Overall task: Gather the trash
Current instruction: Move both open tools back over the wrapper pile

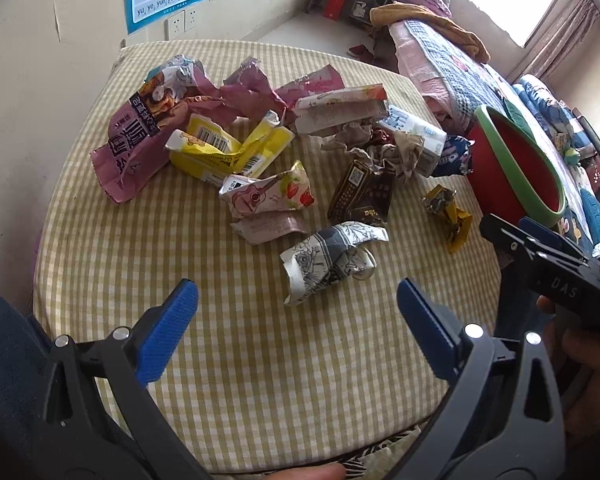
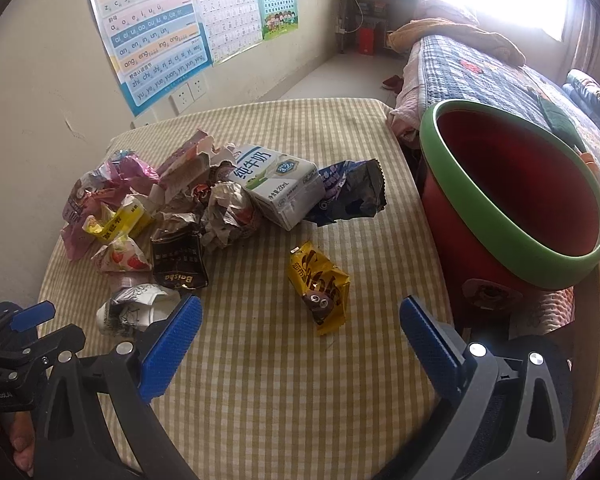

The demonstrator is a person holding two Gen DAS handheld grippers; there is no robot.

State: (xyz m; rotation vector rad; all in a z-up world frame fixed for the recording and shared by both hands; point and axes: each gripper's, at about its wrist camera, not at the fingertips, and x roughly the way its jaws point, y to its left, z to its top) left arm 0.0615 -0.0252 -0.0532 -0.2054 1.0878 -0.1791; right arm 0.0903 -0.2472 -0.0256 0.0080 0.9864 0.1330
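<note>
Your left hand-held gripper [image 1: 298,312] hangs over the near part of the desk [image 1: 260,380], blue pads spread wide, nothing between them. Just beyond it lies a crumpled black-and-white floral wrapper [image 1: 328,260]. Your right hand-held gripper [image 2: 300,326] is spread too and empty, with the yellow chocolate snack packet [image 2: 319,286] lying alone on the checked cloth just past its tips. The rest of the trash sits heaped at the far left: a purple snack bag [image 1: 140,136], yellow wrappers [image 1: 224,150], a strawberry-print pack [image 1: 268,194], a dark brown Baisba wrapper [image 2: 179,261], a white milk carton [image 2: 278,188], and a dark blue foil wrapper [image 2: 352,192]. The red bin with green rim [image 2: 512,196] stands at the desk's right edge, mouth tilted toward you.
</note>
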